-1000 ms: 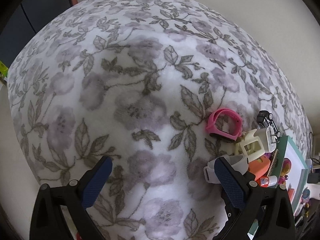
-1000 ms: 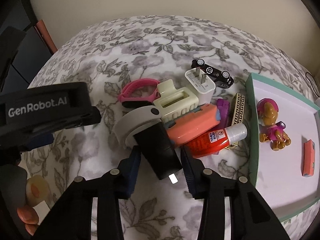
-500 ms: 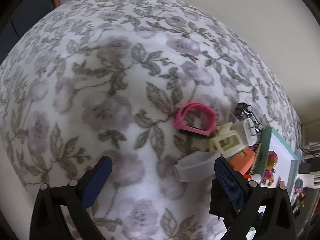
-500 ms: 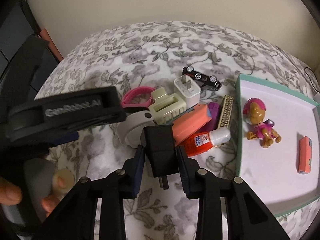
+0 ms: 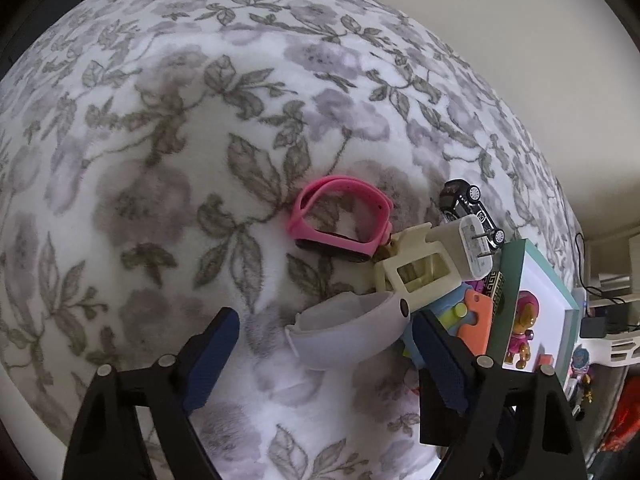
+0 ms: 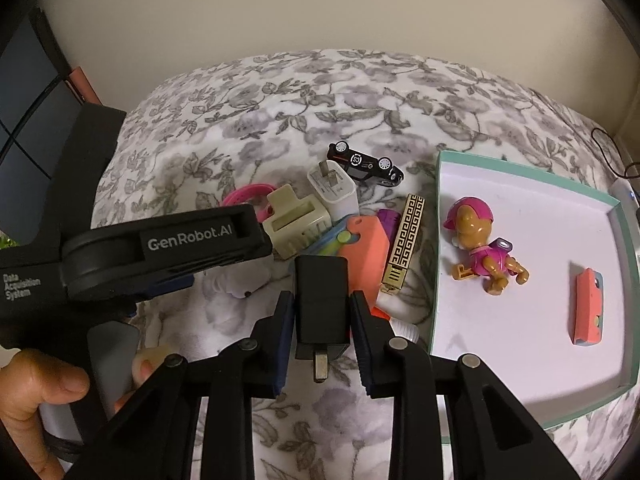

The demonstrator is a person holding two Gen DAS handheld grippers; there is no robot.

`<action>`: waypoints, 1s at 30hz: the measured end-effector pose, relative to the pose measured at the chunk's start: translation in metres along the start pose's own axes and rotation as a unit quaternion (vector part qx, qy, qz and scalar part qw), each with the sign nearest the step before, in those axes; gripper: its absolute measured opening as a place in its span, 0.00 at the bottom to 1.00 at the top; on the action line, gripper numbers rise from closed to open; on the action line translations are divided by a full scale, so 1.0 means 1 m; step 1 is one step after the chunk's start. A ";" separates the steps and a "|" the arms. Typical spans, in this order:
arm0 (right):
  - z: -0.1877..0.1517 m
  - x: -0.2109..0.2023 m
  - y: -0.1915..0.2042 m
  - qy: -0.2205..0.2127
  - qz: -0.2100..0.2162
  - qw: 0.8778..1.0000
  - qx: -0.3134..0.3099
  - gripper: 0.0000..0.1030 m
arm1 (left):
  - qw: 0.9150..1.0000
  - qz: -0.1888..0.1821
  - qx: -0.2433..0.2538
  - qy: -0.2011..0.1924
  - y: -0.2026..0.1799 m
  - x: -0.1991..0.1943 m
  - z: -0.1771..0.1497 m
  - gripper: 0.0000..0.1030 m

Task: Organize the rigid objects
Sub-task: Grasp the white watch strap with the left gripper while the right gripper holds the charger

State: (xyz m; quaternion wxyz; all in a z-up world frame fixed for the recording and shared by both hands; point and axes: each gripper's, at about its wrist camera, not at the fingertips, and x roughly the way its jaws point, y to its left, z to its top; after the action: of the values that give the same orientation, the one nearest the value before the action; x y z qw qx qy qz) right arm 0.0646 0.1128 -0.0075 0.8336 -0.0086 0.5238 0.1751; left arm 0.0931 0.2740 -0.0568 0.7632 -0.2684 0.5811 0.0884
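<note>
The right claw (image 6: 322, 316) is closed on a black charger (image 6: 320, 300), which is held clear of the bed with its metal prong pointing back toward the camera. The blue pads (image 6: 282, 332) are pressed against both of the charger's sides.

The left claw (image 5: 324, 354) is held wide, nothing between its pads, just above the flowered blanket (image 5: 180, 160). A grey band (image 5: 348, 330) lies between its spread fingers. In the right wrist view the left tool's black body (image 6: 160, 248) is seen at the left, gripped by a hand (image 6: 36, 396) at the lower left corner.

A pile of small things is gathered on the blanket beside the tray's left wall. In it are seen:
- a pink band (image 5: 340, 220), on the pile's far left side
- a cream hair clip (image 6: 298, 226), touching the pink band
- a white charger (image 6: 334, 192), leaning on the clip
- a black toy car (image 6: 364, 164), lying on its side at the far end of the pile
- an orange case (image 6: 366, 248) on a blue-and-green piece, partly under the black charger
- a gold patterned bar (image 6: 406, 240), just beside the tray wall
- a glue bottle (image 6: 394, 322), mostly hidden behind the right claw finger

A green-rimmed tray (image 6: 436, 240) is set toward the bed's right edge. Inside it a toy pup figure (image 6: 480, 248) lies near the left wall, and a small orange block (image 6: 588, 306) lies well apart, toward the right wall.
</note>
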 end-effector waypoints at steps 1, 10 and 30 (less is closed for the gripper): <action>-0.001 0.000 0.000 0.000 0.000 1.000 0.000 0.28 | 1.000 -0.002 -0.003 0.000 0.001 0.000 0.000 0.86; 0.000 -0.001 -0.002 0.001 -0.001 1.000 0.007 0.28 | 1.000 -0.030 -0.005 0.000 0.003 -0.005 -0.003 0.63; 0.009 -0.032 -0.031 -0.033 -0.005 0.998 0.049 0.28 | 0.997 -0.055 0.039 -0.049 -0.029 -0.054 -0.004 0.50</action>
State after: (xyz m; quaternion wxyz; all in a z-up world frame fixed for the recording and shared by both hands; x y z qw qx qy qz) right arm 0.0696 0.0764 0.0194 0.8505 0.0353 0.5042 0.1455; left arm 0.0859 0.2574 0.0014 0.8043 -0.2659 0.5301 0.0365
